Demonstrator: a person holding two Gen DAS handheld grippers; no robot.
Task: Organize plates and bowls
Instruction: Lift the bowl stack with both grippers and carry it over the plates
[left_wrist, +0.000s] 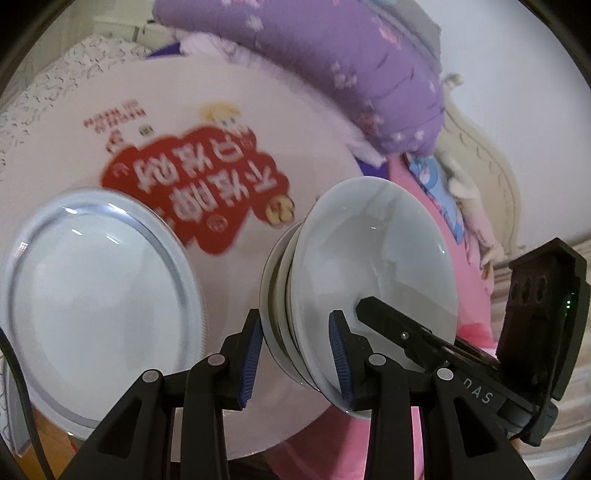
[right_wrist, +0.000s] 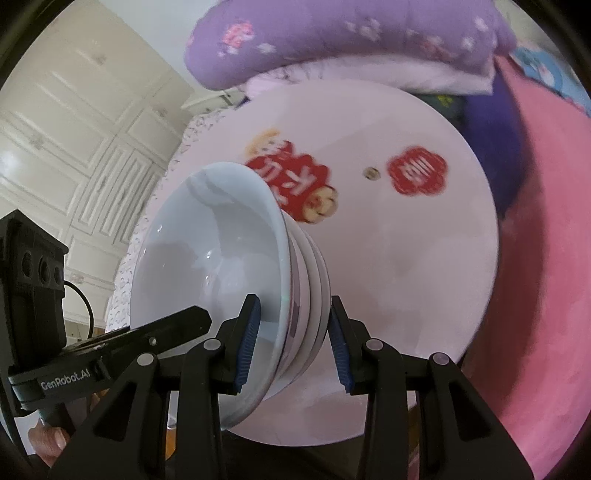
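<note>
Together, the left gripper (left_wrist: 295, 354) and right gripper (right_wrist: 293, 341) clamp the stack of bowls (left_wrist: 354, 280), mid-carry; next, lower it level onto the round table (right_wrist: 424, 258).

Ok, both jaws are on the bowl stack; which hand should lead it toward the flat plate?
Probably left. The left gripper and right gripper both clamp the bowl stack, but the plate shows only in the left view, beside that gripper.

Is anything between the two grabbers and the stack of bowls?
No. Both the left gripper and the right gripper are shut on the stack of bowls, blue pads right against its opposite edges. Nothing visible sits between.
</note>
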